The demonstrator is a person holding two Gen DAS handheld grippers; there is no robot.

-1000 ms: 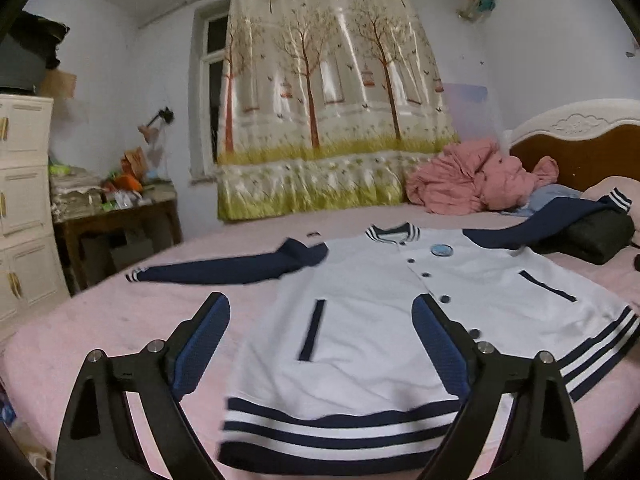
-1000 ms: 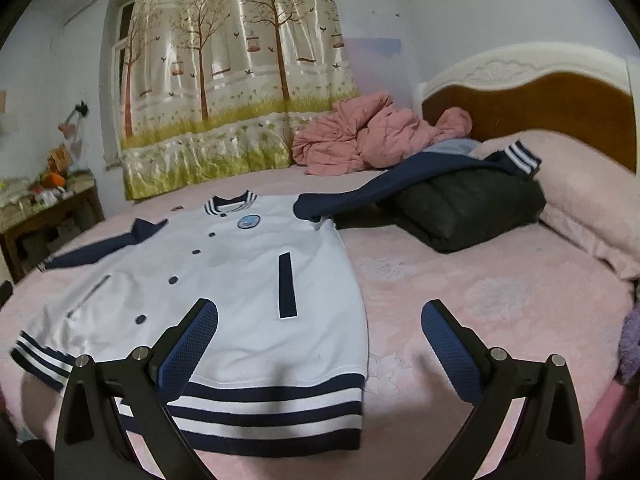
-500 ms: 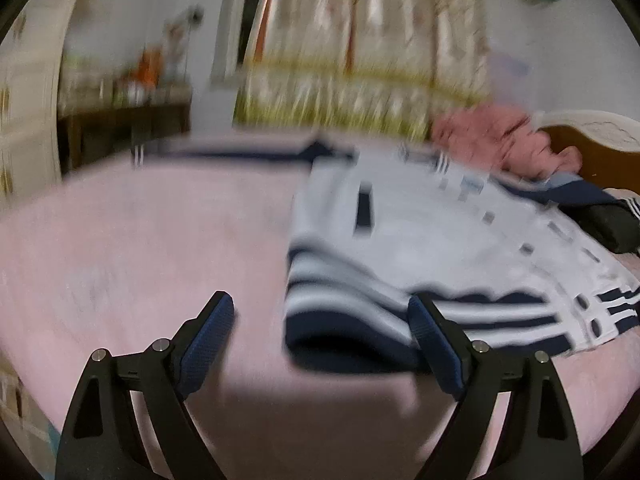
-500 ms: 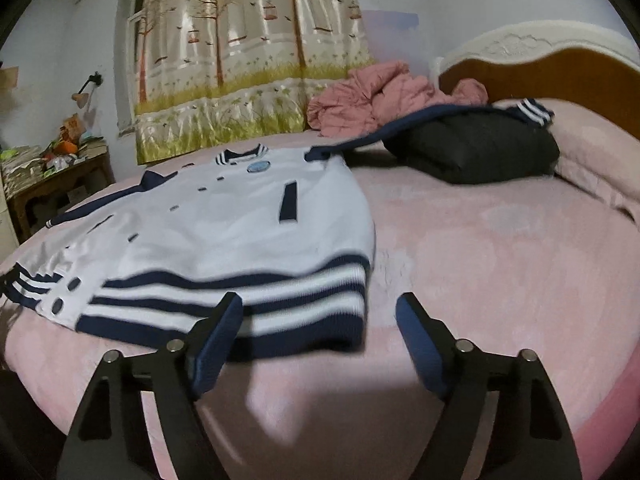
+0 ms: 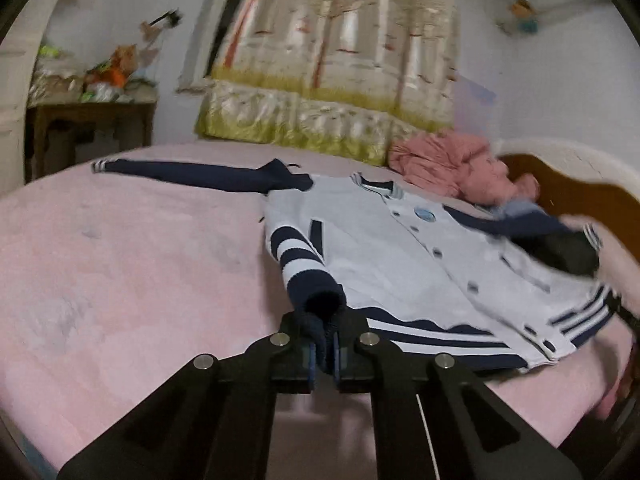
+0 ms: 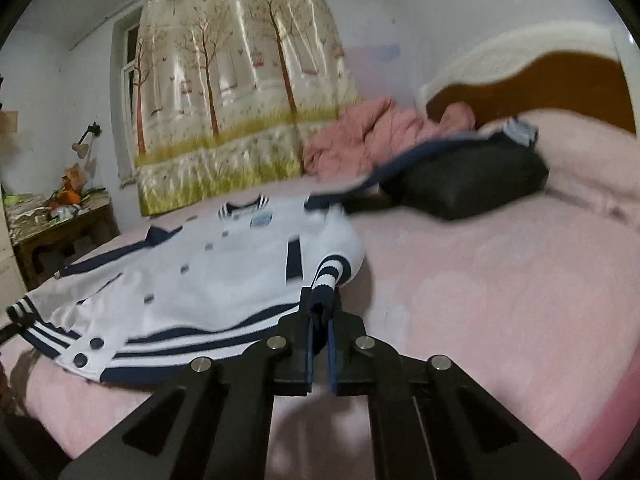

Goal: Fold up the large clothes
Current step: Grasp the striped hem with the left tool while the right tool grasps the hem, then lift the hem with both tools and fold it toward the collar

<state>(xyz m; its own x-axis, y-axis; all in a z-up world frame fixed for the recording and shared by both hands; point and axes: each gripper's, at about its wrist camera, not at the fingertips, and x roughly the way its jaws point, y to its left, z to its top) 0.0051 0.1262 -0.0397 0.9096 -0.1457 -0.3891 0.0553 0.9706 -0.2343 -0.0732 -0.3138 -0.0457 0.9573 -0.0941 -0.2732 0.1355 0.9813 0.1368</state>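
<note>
A pink bed [image 5: 120,260] under a tree-print curtain [image 6: 240,80] holds the white jacket [image 5: 400,260], spread just ahead of both tools. The left gripper [image 5: 324,350] and right gripper [image 6: 319,330] are each clamped on a striped hem corner. Through the blur, each bite looks shallow; lifting unevenly could pull a corner free.

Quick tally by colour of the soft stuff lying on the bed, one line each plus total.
White and navy: 1, the jacket, hem pinched by the left gripper and right gripper
Pink: 1, the crumpled quilt
Black: 1, the cushion
Total: 3
</note>
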